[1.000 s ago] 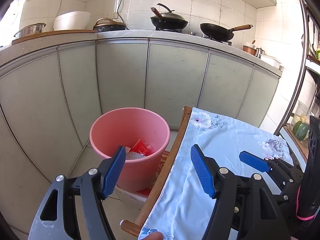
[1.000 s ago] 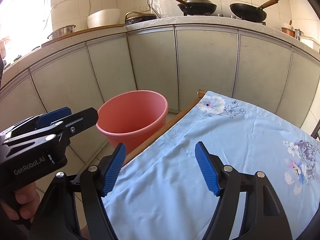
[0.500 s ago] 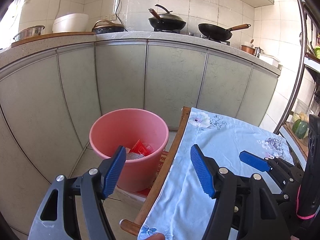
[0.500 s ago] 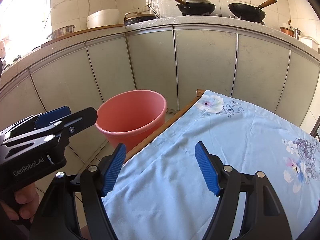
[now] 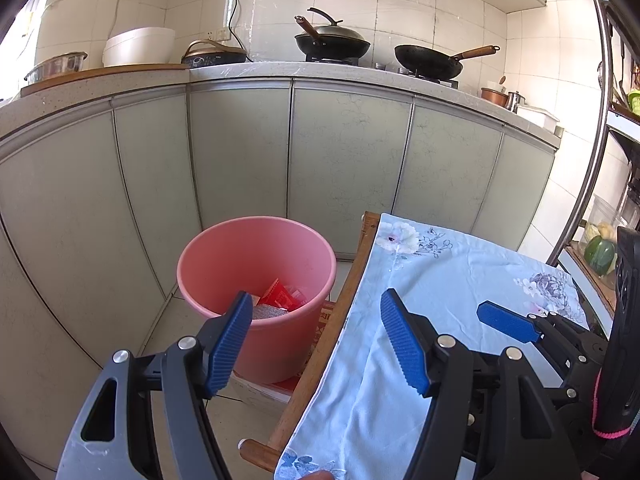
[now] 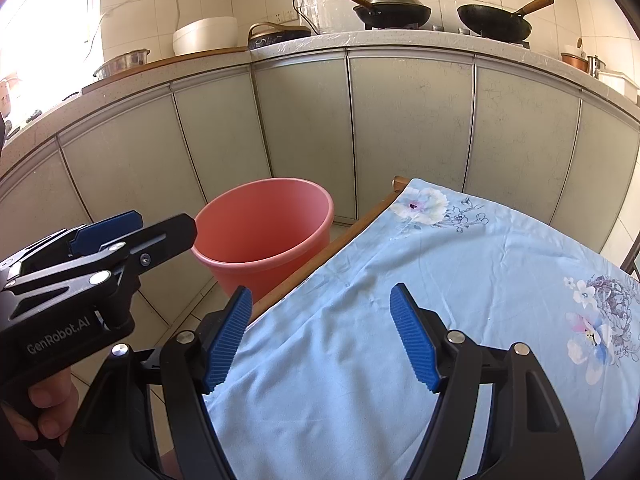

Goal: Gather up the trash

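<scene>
The left gripper [image 5: 316, 336] hangs with its jaws wide apart and nothing between them, over the gap between the pink bucket [image 5: 256, 264] and the left edge of the table [image 5: 320, 356]. The right gripper [image 6: 320, 336] is also spread open and empty, above the pale blue flowered cloth [image 6: 460, 300] that covers the table. In the right wrist view the left gripper [image 6: 132, 232] shows from the side at the left, held by a hand [image 6: 48, 412] whose fingertips curl round the grip. In the left wrist view the right gripper [image 5: 508, 324] appears low on the right, over the cloth near the table's right edge.

The bucket stands on the floor [image 5: 184, 328] just beside the table's left edge, near its far corner, in front of the grey-green cabinet doors [image 5: 344, 160]. Inside it lies trash: a red wrapper [image 5: 280, 296] and a silvery crumpled piece [image 5: 268, 312] against the near wall. A red and white flat box [image 5: 324, 320] sits under or beside the bucket's base; which, cannot be told.

On the kitchen counter [image 5: 360, 74] stand a lidded wok [image 5: 332, 42], an open wok [image 5: 430, 60] with a wooden handle, a white basin [image 5: 138, 46] and a metal bowl [image 5: 56, 66].
</scene>
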A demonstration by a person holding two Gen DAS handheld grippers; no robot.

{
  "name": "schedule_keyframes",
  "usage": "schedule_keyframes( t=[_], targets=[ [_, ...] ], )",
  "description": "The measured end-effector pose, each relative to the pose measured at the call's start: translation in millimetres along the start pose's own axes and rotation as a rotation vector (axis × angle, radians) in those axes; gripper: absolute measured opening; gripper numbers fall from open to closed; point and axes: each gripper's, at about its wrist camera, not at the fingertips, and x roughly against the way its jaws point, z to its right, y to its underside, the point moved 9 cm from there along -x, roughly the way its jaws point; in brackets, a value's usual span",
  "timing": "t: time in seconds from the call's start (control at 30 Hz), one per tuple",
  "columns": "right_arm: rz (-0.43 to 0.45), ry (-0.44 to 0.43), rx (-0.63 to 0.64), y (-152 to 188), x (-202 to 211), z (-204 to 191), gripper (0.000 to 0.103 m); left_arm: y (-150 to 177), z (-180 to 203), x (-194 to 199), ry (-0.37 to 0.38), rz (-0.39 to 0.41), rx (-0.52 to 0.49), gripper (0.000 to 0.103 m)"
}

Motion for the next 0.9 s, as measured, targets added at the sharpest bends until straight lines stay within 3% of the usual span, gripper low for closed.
schedule_keyframes(
  t=[0.9],
  targets=[
    [-0.005, 0.001, -0.001, 3.3, -0.7, 2.5, 0.072, 0.4, 1.3, -5.7, 0.013, -0.008, -0.019, 0.065]
  ],
)
